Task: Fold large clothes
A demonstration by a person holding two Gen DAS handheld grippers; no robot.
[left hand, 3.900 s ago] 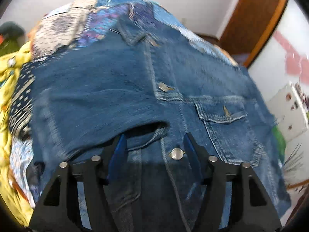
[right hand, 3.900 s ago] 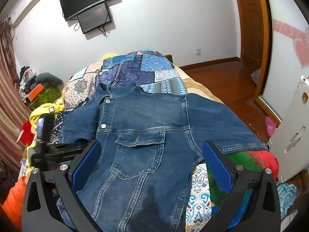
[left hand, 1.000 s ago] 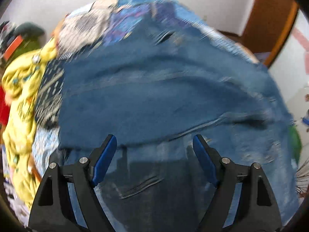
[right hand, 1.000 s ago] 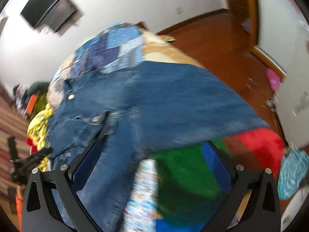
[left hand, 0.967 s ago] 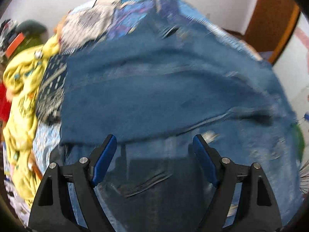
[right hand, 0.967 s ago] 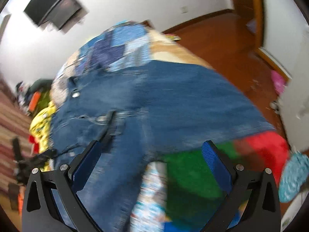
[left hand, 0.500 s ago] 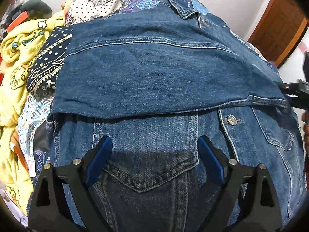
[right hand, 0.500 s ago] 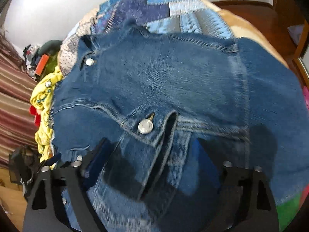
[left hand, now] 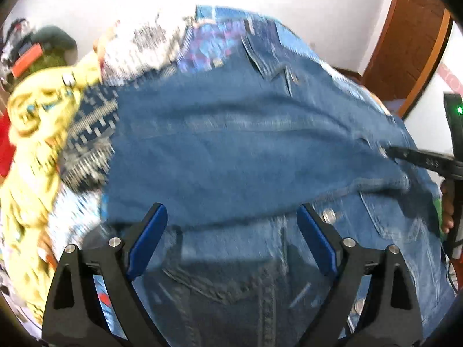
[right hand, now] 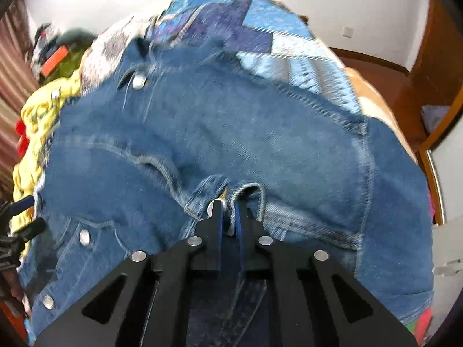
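A blue denim jacket [left hand: 246,150] lies front-up on a patchwork quilt [left hand: 208,40], with one sleeve folded across its chest. My left gripper [left hand: 231,237] is open and empty, just above the jacket's lower front near a chest pocket. My right gripper [right hand: 228,211] is shut on the cuff of the folded sleeve [right hand: 249,193], next to a metal button. In the left wrist view the right gripper [left hand: 416,156] shows at the right edge, pinching the denim. The jacket [right hand: 231,133] fills the right wrist view.
A yellow garment [left hand: 31,133] and red cloth [right hand: 20,136] lie piled at the left of the bed. A brown wooden door [left hand: 411,34] stands at the back right. White wall lies behind the bed. Wooden floor [right hand: 376,75] shows to the right.
My right gripper has moved down onto the sleeve cuff and shut on it. My left gripper has let go of the jacket, opened and drawn back slightly.
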